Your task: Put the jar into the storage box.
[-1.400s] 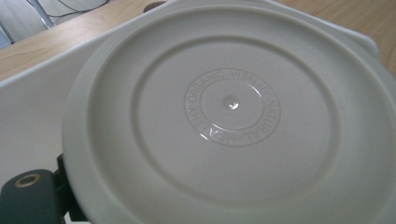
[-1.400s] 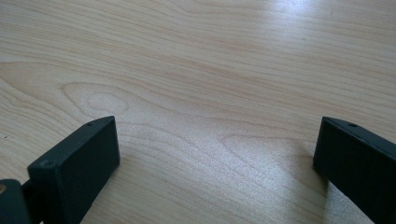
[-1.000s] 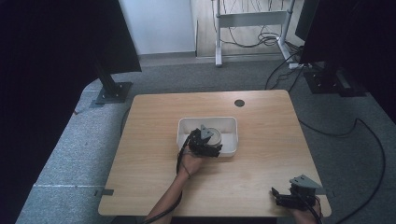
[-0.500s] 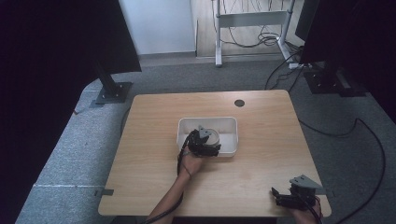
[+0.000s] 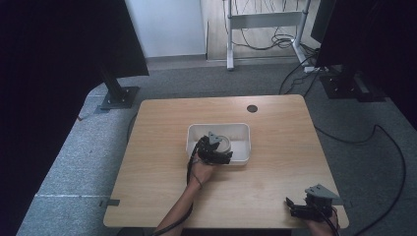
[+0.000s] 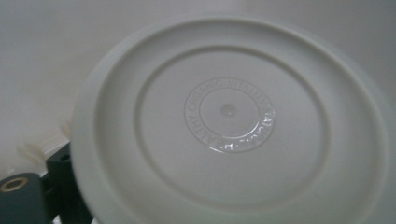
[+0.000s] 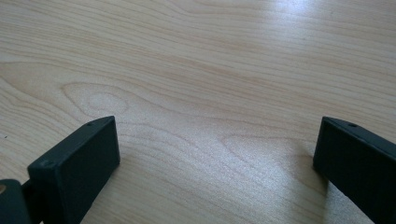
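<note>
Pale wood tabletop [image 5: 162, 147] carries a white rectangular plastic tub [image 5: 241, 132] near its middle. Inside the tub sits a round off-white plastic lid [image 6: 229, 121] with embossed ring lettering, pressed close against the left gripper [image 5: 216, 153], which reaches over the tub's near wall. One black jaw peeks past the lid's edge; whether the jaws clamp it I cannot tell. If the hold is shallow, the smooth lid could slip and drop back, or drag the light tub along. Well apart at the near right edge, the right gripper [image 7: 215, 154] rests with jaws spread wide, grasping nothing.
</note>
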Available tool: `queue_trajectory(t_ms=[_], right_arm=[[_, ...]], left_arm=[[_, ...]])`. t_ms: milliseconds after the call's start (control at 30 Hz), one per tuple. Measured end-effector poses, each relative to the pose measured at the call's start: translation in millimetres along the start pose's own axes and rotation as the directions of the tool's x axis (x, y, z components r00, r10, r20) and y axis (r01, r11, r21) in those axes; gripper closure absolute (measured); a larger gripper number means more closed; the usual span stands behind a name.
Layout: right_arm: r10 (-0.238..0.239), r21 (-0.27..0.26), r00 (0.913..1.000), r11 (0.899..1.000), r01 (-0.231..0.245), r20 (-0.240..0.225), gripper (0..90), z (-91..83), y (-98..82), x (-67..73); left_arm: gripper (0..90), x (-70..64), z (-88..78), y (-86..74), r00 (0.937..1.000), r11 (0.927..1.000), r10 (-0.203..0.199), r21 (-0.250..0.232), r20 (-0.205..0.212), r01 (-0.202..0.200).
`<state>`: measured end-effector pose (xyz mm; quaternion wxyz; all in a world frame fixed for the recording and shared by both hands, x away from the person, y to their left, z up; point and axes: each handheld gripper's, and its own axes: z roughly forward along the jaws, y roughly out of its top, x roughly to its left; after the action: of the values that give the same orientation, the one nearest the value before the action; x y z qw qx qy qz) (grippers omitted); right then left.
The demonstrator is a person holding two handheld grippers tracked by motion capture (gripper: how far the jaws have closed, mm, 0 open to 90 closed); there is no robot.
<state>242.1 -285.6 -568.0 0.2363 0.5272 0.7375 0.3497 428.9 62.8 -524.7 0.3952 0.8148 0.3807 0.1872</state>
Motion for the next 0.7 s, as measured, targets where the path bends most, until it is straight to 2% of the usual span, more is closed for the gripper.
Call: queue_trajectory(t_ms=[400, 700], right_arm=[[0.000, 0.000, 1.0000, 1.000, 0.000, 0.000, 0.1, 0.0, 0.0, 0.0], [0.000, 0.000, 1.0000, 1.000, 0.000, 0.001, 0.1, 0.1, 0.0, 0.1]], left_arm=[[4.4, -0.7, -11.2, 5.5, 0.9999, 0.9999, 0.011, -0.008, 0.001, -0.011], [4.3, 1.2, -25.1, 11.5, 0.9999, 0.9992, 0.013, -0.039, 0.011, -0.013]])
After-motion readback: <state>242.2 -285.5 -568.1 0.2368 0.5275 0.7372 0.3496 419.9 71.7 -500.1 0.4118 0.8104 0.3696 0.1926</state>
